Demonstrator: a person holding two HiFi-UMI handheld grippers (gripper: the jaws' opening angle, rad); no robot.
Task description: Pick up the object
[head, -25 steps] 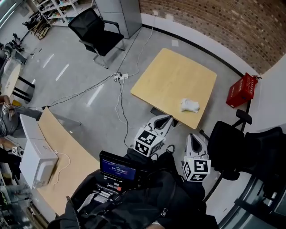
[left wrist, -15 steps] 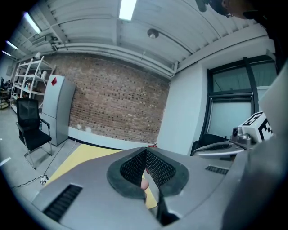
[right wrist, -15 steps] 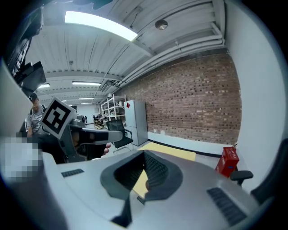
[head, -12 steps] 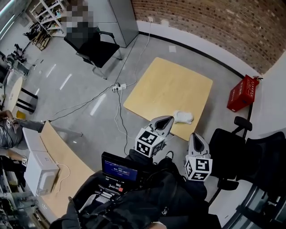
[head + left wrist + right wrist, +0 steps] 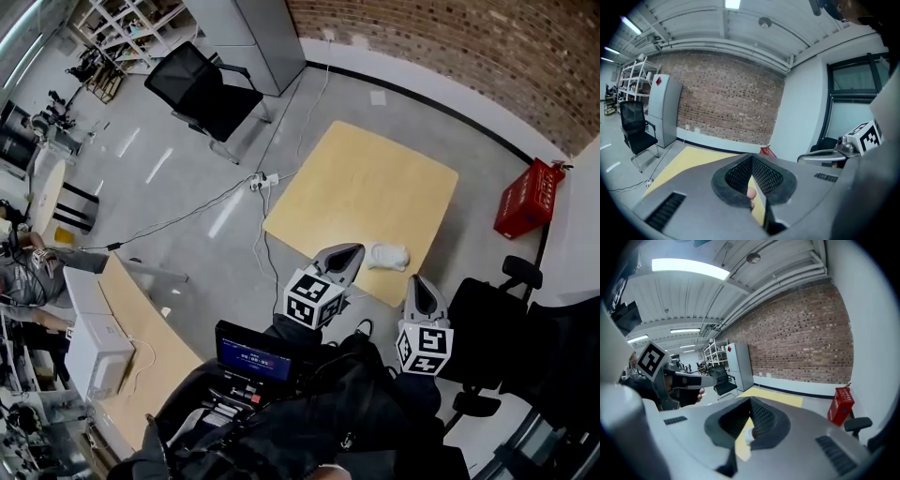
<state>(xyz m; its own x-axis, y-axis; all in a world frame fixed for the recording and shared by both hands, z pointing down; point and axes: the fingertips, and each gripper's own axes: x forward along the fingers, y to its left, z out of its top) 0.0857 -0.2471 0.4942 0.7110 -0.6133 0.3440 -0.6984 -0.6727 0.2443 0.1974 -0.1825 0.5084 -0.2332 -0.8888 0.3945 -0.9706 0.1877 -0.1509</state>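
The object, a small white crumpled thing (image 5: 387, 255), lies on the square yellow table (image 5: 361, 187) near its near right edge. My left gripper (image 5: 342, 255) hovers at the table's near edge, its tip just left of the object. My right gripper (image 5: 420, 284) is held off the table's near right corner, a little short of the object. In the left gripper view the left gripper (image 5: 752, 161) has its jaws together with nothing held. The right gripper (image 5: 751, 405) looks the same in its own view. A sliver of the object (image 5: 749, 437) shows through the slit between its jaws.
A red crate (image 5: 527, 197) stands on the floor right of the table. Black office chairs (image 5: 492, 328) crowd the near right, and another chair (image 5: 202, 89) stands far left. Cables and a power strip (image 5: 262, 180) lie left of the table. A wooden desk (image 5: 141, 319) is at near left.
Both grippers have come closer to the table. The left tip now sits right beside the white object, which was well ahead of it a second ago. The jaws stay shut.
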